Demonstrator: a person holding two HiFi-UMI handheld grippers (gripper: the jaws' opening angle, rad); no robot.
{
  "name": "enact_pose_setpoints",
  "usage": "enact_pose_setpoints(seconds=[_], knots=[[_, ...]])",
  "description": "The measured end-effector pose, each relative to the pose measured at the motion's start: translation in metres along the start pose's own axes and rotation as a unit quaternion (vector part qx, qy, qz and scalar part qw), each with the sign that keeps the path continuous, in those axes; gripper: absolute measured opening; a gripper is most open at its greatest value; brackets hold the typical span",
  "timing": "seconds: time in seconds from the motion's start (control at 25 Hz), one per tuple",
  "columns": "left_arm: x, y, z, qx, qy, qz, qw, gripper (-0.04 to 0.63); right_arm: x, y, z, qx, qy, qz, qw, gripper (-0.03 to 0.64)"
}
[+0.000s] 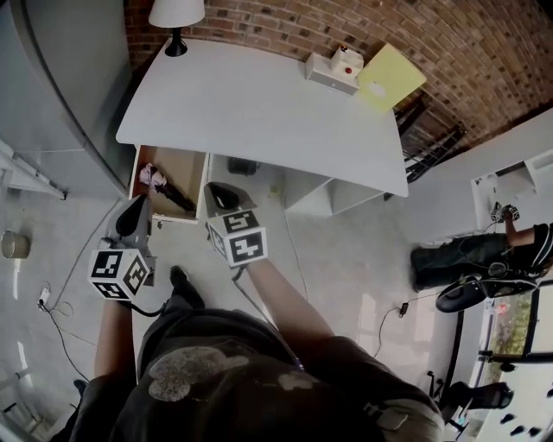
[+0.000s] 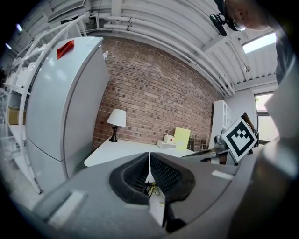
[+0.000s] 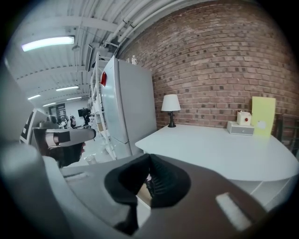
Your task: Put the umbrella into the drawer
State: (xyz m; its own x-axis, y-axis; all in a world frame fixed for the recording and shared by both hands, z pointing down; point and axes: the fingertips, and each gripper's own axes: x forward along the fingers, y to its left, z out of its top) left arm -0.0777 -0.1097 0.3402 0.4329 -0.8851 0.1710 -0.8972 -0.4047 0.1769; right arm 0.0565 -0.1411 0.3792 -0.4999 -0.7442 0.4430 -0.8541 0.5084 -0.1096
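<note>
In the head view the wooden drawer (image 1: 186, 168) stands pulled out under the left end of the white table (image 1: 259, 112). The umbrella (image 1: 155, 178), pink and black, lies inside it along the left side. My left gripper (image 1: 136, 207) hovers at the drawer's front left corner, jaws together and empty. My right gripper (image 1: 216, 192) is just right of the drawer front, also shut with nothing in it. In the left gripper view the pads (image 2: 149, 161) meet in a thin line. In the right gripper view the jaws (image 3: 148, 175) are closed too.
A grey fridge (image 1: 52, 86) stands left of the table. On the table are a lamp (image 1: 176, 17), a white box (image 1: 333, 69) and a yellow sheet (image 1: 390, 78). Cables lie on the floor at left. Another person (image 1: 484, 250) stands at far right.
</note>
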Motion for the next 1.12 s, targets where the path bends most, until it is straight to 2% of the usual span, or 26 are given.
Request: enact_pose_setpoints(seconds=[0.64,1.12], knots=[[-0.039,-0.082,0.001,0.032,-0.005,-0.025,0.9992,0.015,-0.092,-0.022,-0.017,0.015,-0.023,-0.026,0.999,0.005],[-0.062,-0.125,-0.010,0.029,-0.008,-0.033,0.9990,0.015,-0.153,-0.033,-0.031,0.009,-0.042,-0.045,0.998,0.005]])
